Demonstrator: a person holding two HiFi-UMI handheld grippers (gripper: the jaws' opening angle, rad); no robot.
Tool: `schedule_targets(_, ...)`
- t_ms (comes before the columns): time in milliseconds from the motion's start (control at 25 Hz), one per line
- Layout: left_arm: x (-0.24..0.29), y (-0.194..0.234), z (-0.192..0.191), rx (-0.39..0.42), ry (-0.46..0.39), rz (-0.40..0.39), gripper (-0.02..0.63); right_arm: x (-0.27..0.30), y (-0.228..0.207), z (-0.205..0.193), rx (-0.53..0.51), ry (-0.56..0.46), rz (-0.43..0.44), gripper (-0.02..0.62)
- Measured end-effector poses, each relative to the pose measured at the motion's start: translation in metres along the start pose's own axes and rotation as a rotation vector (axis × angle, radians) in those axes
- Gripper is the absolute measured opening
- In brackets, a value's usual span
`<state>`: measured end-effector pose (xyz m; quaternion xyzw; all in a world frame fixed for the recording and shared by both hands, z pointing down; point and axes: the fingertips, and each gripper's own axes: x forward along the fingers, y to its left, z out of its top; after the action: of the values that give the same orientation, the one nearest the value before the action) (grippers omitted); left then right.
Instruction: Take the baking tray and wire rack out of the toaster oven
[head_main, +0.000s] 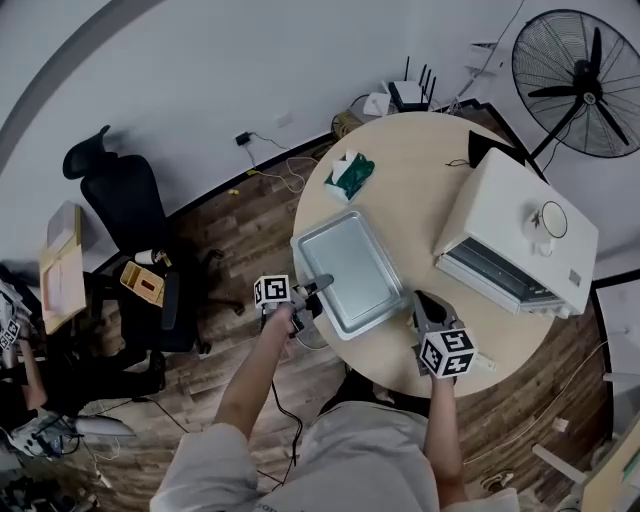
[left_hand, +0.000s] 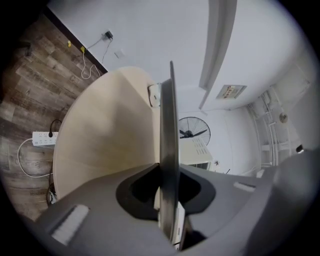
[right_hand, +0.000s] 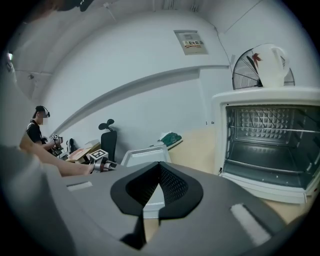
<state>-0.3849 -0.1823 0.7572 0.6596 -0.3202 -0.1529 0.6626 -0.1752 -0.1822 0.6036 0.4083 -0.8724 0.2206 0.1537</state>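
While left gripper (head_main: 318, 288) pinches the baking tray (head_main: 345, 265) rim, right gripper (head_main: 419, 300), fingers pressed together empty, sits nearer the toaster oven (head_main: 520, 215).

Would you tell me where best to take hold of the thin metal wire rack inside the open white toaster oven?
Best take the front wire of the thin metal wire rack near its middle, coming level through the open front of the white toaster oven. The rack lies flat across the cavity, walled in on the other sides.
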Motion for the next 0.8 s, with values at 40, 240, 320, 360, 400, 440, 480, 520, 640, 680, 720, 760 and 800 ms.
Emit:
schedule_targets(40,0.001,0.004,0.000,0.009,0.040,0.010,0.107,0.002,0.003,0.000,-0.005,0.009,0.005,0.000)
schedule_targets(240,0.011,0.020,0.001,0.092,0.247,0.092,0.110,0.006,0.006,0.002,-0.018,0.030,0.005,0.000)
schedule_targets(320,0.018,0.023,0.002,0.097,0.295,0.101,0.112,0.005,0.002,0.001,-0.016,0.034,-0.008,0.000)
schedule_targets(360,0.022,0.024,0.001,0.097,0.314,0.105,0.111,0.003,0.000,0.001,-0.016,0.036,-0.016,0.000)
schedule_targets(400,0.025,0.025,0.001,0.095,0.329,0.112,0.110,0.003,-0.002,0.001,-0.015,0.037,-0.023,0.000)
schedule_targets(440,0.028,0.026,0.002,0.093,0.342,0.123,0.110,0.002,-0.003,0.002,-0.012,0.036,-0.028,0.000)
schedule_targets(480,0.029,0.028,0.004,0.093,0.351,0.138,0.110,0.003,-0.003,0.003,-0.007,0.033,-0.031,0.000)
schedule_targets(520,0.030,0.030,0.007,0.096,0.359,0.158,0.110,0.003,-0.003,0.004,-0.003,0.031,-0.035,0.000)
schedule_targets(640,0.036,0.036,0.016,0.156,0.380,0.247,0.100,0.002,-0.007,0.004,0.001,0.027,-0.045,-0.001)
schedule_targets(680,0.037,0.037,0.020,0.197,0.383,0.288,0.095,0.002,-0.008,0.005,0.002,0.027,-0.047,0.000)
schedule_targets(720,0.039,0.036,0.025,0.244,0.380,0.330,0.103,0.001,-0.009,0.006,0.003,0.027,-0.050,0.000)
schedule_targets(760,0.040,0.036,0.029,0.292,0.371,0.370,0.110,0.001,-0.009,0.006,0.006,0.026,-0.053,0.000)
schedule_targets(800,0.041,0.035,0.034,0.340,0.360,0.412,0.117,-0.001,-0.009,0.007,0.011,0.022,-0.056,0.000)
